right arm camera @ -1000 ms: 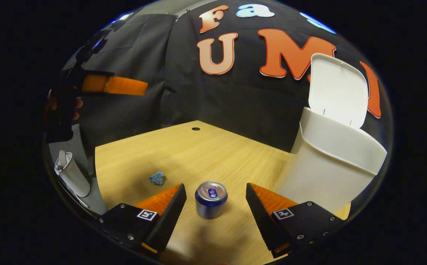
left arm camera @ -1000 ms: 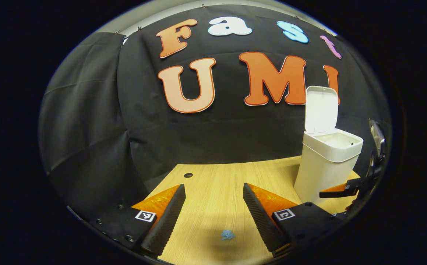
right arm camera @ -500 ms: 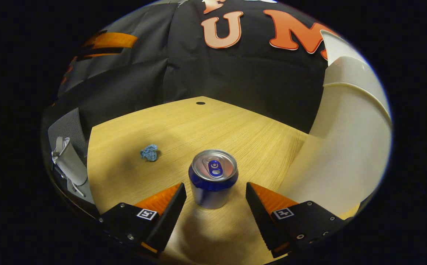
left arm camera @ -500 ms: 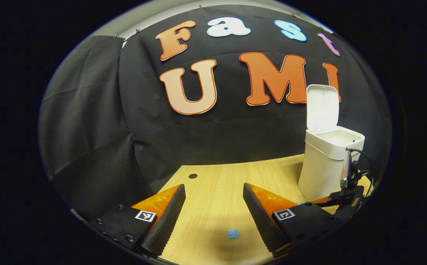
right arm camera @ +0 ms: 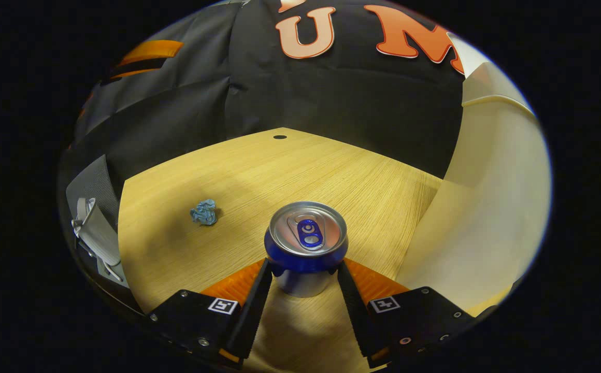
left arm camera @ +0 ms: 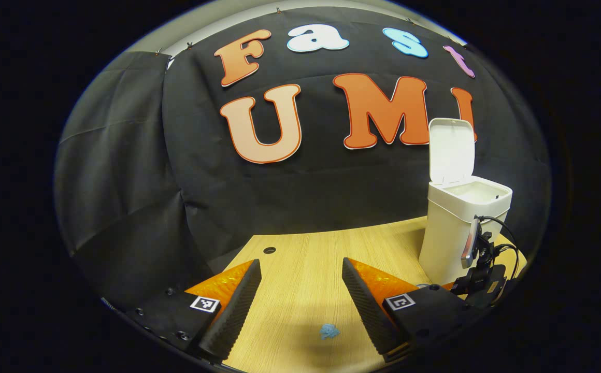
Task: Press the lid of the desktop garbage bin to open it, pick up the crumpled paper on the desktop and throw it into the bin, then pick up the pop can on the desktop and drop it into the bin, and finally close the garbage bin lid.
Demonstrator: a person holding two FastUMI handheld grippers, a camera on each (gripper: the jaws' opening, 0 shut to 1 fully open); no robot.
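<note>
In the right gripper view, my right gripper [right arm camera: 303,265] is shut on the pop can [right arm camera: 305,243], a blue and silver can standing upright on the wooden desktop [right arm camera: 259,171]; both fingers press its sides. The crumpled blue paper [right arm camera: 203,212] lies to the can's left. The white bin [right arm camera: 487,207] rises close on the right. In the left gripper view, my left gripper [left arm camera: 301,263] hangs open above the desktop, with the paper [left arm camera: 329,331] lying on the wood below, between its fingers. The bin [left arm camera: 461,228] stands at the right with its lid [left arm camera: 451,150] raised, and the right gripper [left arm camera: 479,280] sits low beside it.
A round cable hole [right arm camera: 280,137] lies near the desktop's far edge. Past the desktop's left edge stand a grey surface and a white object [right arm camera: 93,233]. The left gripper [right arm camera: 147,52] hovers high at the upper left. Black cloth walls close the back.
The right gripper moved down and forward around the pop can and its fingers shut on it. The left gripper stayed nearly still and open.
</note>
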